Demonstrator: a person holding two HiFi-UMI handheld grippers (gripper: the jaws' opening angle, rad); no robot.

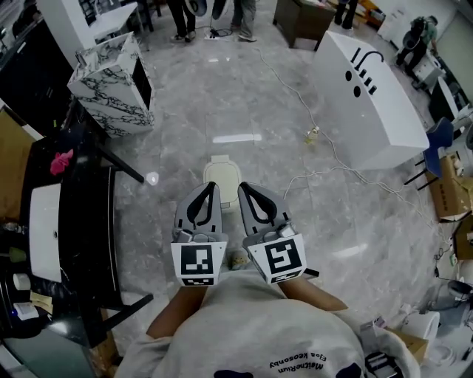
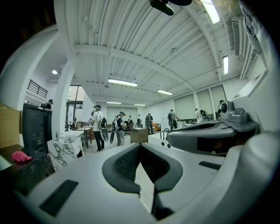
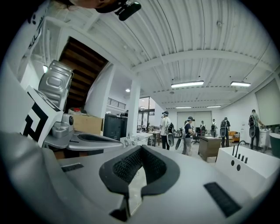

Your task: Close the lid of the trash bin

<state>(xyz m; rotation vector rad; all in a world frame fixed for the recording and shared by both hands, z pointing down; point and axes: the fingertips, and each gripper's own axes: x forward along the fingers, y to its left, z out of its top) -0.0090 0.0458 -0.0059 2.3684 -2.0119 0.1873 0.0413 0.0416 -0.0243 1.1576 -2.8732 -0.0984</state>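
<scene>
A small cream trash bin [image 1: 222,174] stands on the grey marble floor, seen from straight above; its lid looks flat on top. My left gripper [image 1: 210,187] and right gripper [image 1: 242,187] are held side by side above the bin's near edge, both shut with nothing between the jaws. In the left gripper view the left gripper [image 2: 140,148] points level across the room and the bin is out of sight. The right gripper [image 3: 141,149] in its own view likewise shows closed, empty jaws and only the room beyond.
A marble-patterned box [image 1: 111,77] stands at the back left and a big white cabinet [image 1: 369,96] at the back right. A black desk [image 1: 70,221] runs along the left. A white cable [image 1: 325,151] trails over the floor. People [image 1: 240,18] stand far back.
</scene>
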